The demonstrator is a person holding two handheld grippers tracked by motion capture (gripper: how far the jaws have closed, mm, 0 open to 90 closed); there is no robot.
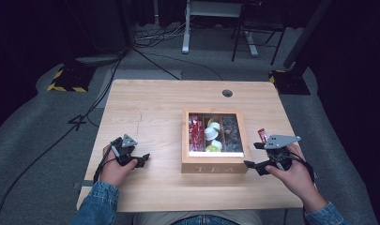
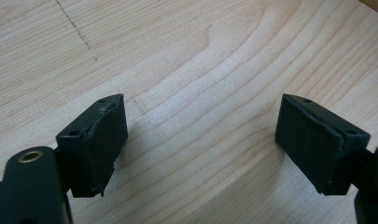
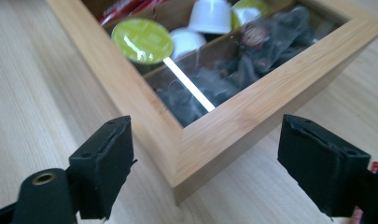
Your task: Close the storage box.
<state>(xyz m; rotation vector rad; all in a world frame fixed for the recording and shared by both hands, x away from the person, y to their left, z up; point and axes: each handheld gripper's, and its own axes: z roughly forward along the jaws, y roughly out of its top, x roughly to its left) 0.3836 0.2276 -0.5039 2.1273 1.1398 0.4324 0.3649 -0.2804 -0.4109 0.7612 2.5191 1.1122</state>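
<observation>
R gripper (image 3: 203,172) has jaws apart, aimed at near corner of tea box (image 1: 215,166), at 3 o'clock of table centre. L gripper (image 2: 200,144) also apart, over bare table (image 2: 186,56) at 8 o'clock. Risk: a jaw can push the corner and slide the box, glass lid staying closed.

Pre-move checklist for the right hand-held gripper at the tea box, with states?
1. Right hand-held gripper jaws open, nothing between the pads: ok.
2. Wooden tea box with clear lid lid shut: ok.
3. Its near corner lined up between the jaws: ok.
4. Left hand-held gripper open over bare light wooden table: ok.
5. Small red packet beside the box clear of the right hand: cannot tell.
</observation>
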